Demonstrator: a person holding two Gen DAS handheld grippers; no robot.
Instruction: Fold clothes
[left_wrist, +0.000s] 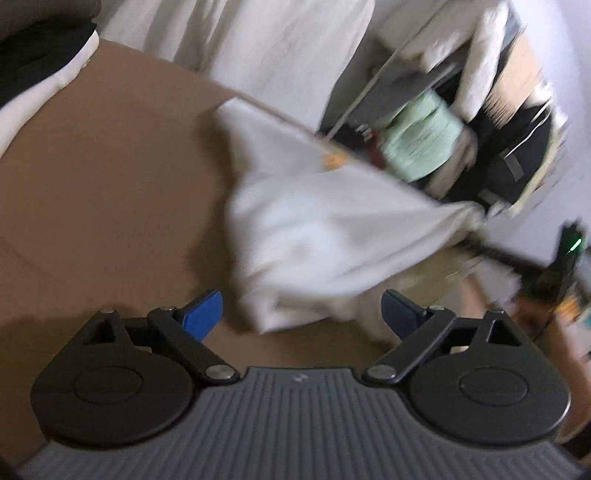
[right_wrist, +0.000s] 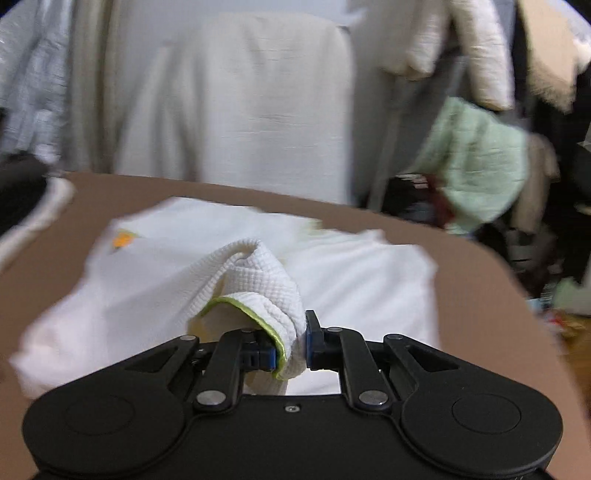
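Right wrist view: the right hand-held gripper (right_wrist: 290, 341) is clamped on a bunched fold of the white waffle-weave garment with a lime-green trimmed edge (right_wrist: 258, 280), its blue-tipped fingers (right_wrist: 312, 343) pressing the cloth from both sides. The pinched fold rises above the rest of the garment, which lies spread across the brown tabletop (right_wrist: 480, 288). A small orange mark (right_wrist: 123, 240) sits on the cloth near its far left corner — too blurred to read as any brand or word.

From the left wrist view, the left hand-held gripper (left_wrist: 301, 314) stands with its jaws wide apart, holding nothing; the near end of the same white garment (left_wrist: 314, 229) lies just ahead of and between its blue fingertips (left_wrist: 205, 310), not touched by them. One corner of the cloth is stretched out to the right toward the dark, blurred shape of the other gripper (left_wrist: 546, 266), where a small green light glows.

Beyond the tabletop hang pale cream fabrics (right_wrist: 258, 110), and a mint-green cloth (right_wrist: 476, 162) is draped among dark clutter on the right — no readable writing anywhere.
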